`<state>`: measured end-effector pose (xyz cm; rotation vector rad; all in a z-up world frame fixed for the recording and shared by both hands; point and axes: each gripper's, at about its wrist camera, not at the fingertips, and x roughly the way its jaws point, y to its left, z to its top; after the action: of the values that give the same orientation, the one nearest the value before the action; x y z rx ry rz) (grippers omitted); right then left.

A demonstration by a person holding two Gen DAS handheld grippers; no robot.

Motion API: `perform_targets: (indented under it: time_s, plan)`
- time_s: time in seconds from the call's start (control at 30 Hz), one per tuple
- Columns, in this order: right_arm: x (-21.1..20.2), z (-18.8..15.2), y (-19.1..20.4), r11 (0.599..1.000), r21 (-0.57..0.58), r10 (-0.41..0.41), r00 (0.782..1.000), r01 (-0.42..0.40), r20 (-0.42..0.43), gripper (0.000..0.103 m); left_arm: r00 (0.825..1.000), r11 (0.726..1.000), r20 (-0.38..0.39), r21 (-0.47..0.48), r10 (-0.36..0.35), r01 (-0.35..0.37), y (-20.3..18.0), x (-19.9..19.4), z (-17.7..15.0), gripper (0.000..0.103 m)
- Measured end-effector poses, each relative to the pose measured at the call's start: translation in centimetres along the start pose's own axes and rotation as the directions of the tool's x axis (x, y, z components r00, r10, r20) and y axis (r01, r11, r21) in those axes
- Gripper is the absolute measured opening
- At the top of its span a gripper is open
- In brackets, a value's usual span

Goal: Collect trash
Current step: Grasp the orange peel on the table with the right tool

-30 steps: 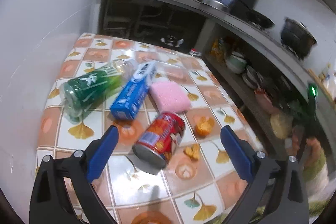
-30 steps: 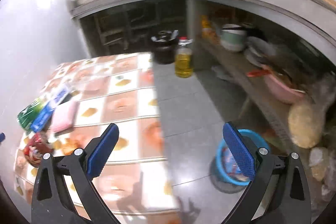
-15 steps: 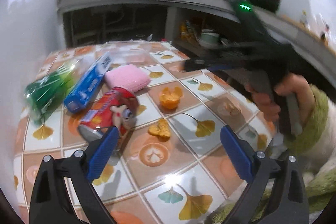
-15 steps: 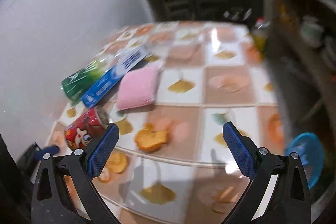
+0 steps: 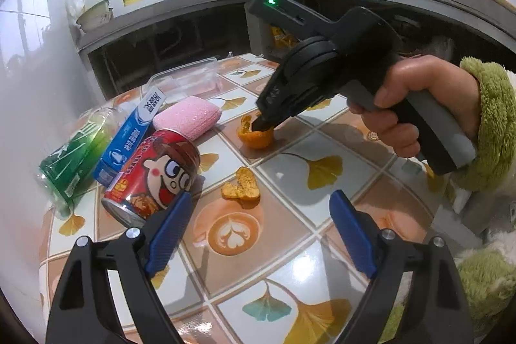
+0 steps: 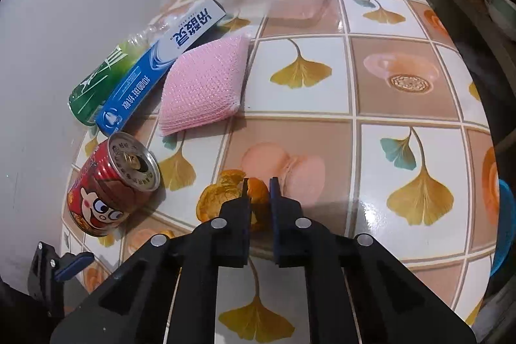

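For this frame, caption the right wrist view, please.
Right gripper closed on an orange peel on the tiled table, beside a red can.

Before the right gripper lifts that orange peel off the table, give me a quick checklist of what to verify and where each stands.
1. Right gripper closed on the orange peel: ok, fingers pinch it from both sides.
2. Hold is firm enough to lift: cannot tell.
3. Red can is apart from the peel: ok, it lies to the left with a gap.
4. Left gripper is out of the way: ok, open and hovering nearer the table edge.
5. Second peel left on the table: ok, still to collect.
6. Blue bin reachable: cannot tell, only its rim shows past the table edge.
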<state>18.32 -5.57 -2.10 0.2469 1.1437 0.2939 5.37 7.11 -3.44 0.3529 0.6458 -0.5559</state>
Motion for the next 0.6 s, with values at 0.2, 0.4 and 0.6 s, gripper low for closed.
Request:
perform_targets:
  time_s: [0.2,0.4,0.6]
  plan:
    - [-1.3,-0.1,-0.2,0.999,0.005,0.051,0.998,-0.052,0.031,0.002,0.999,0.998,0.025,-0.041,0.041,-0.04,1.7,-1.1,0.5,0.085]
    - [-5.2,-0.4,0.4,0.98,-0.015,0.197,0.976,-0.196,0.088,0.002,0.992,0.992,0.087,-0.103,0.087,-0.078,5.2,-3.0,1.3,0.085]
    - [-5.5,-1.3,2.1,0.927,-0.063,0.371,0.928,-0.369,0.027,0.002,0.993,0.981,0.074,-0.175,0.093,-0.079,8.1,-3.2,1.0,0.085]
